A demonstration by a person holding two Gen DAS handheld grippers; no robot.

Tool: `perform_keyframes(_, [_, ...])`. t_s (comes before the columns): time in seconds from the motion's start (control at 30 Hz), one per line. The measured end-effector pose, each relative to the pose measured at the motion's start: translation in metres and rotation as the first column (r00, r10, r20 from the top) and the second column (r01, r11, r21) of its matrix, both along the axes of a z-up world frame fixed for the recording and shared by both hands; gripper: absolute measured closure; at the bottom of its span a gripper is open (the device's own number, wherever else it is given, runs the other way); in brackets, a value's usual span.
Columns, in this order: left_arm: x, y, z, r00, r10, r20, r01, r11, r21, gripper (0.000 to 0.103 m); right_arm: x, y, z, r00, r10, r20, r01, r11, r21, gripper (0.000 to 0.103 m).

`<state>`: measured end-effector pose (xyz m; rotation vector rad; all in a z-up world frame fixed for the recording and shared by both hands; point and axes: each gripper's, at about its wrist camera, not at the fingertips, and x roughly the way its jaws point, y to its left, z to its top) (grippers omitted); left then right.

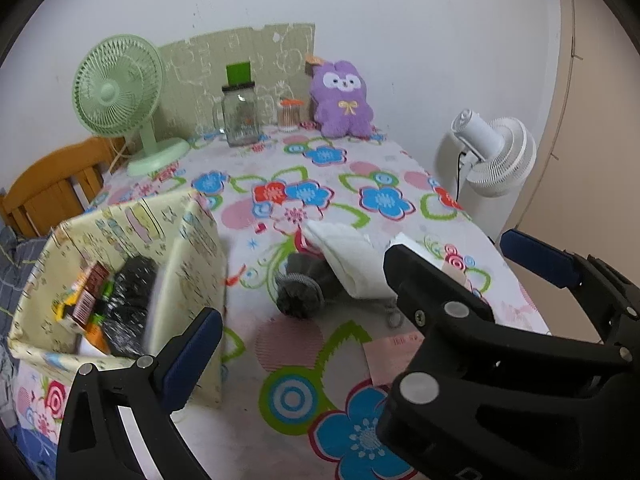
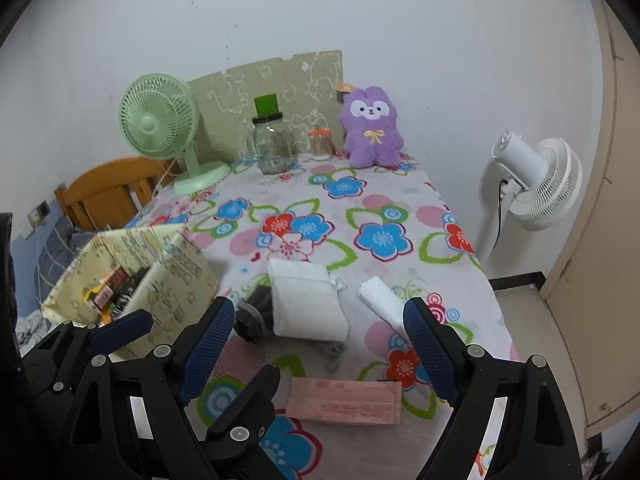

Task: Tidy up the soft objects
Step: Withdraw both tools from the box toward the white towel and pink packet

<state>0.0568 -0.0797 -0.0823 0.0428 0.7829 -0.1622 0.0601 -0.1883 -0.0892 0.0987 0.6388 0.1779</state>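
Landmark: we take the white towel (image 2: 306,300), folded, lying mid-bench on the flowered cloth (image 2: 384,208).
Grey sock: a dark grey soft bundle (image 1: 300,288) lies against the towel's left edge, partly tucked under it.
White roll: a small rolled white cloth (image 2: 380,304) lies just right of the towel, apart from it.
Pink packet: a flat pink packet (image 2: 346,400) lies nearer the cameras than the towel, flat on the bench.
Bin: a cream fabric bin (image 1: 120,240) stands left of the towel; we see cartons and a dark bundle inside, contents blurred.
Plush: a purple plush (image 2: 372,132) sits upright well behind the towel, at the wall.
Other items: green fan (image 2: 160,120), glass jar (image 2: 274,148) and a small tub (image 2: 320,144) stand behind the towel, left of the plush; a white fan (image 2: 536,176) stands off the bench to the right.
Left gripper (image 2: 184,320): jaws wide apart, nothing between them; it is between bin and towel, above the bench.
Right gripper (image 2: 320,340): jaws apart, holding nothing; the towel and white roll show between its fingers, untouched.
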Motion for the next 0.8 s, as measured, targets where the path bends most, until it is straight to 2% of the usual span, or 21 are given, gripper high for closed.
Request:
perform_keyframes(0.63, [0.001, -0.004, -0.046, 0.995, -0.032, -0.099, 0.033, 0.999, 0.009, 0.001, 0.002, -0.005, -0.047, 0.996, 0.020, -0.082, -0.021, 1.000, -0.016, 0.014])
perform_keyframes(0.8, [0.000, -0.010, -0.055, 0.993, -0.048, -0.111, 0.052, 0.998, 0.031, 0.001, 0.003, -0.005, -0.058, 0.994, 0.030, -0.105, -0.034, 0.999, -0.033, 0.014])
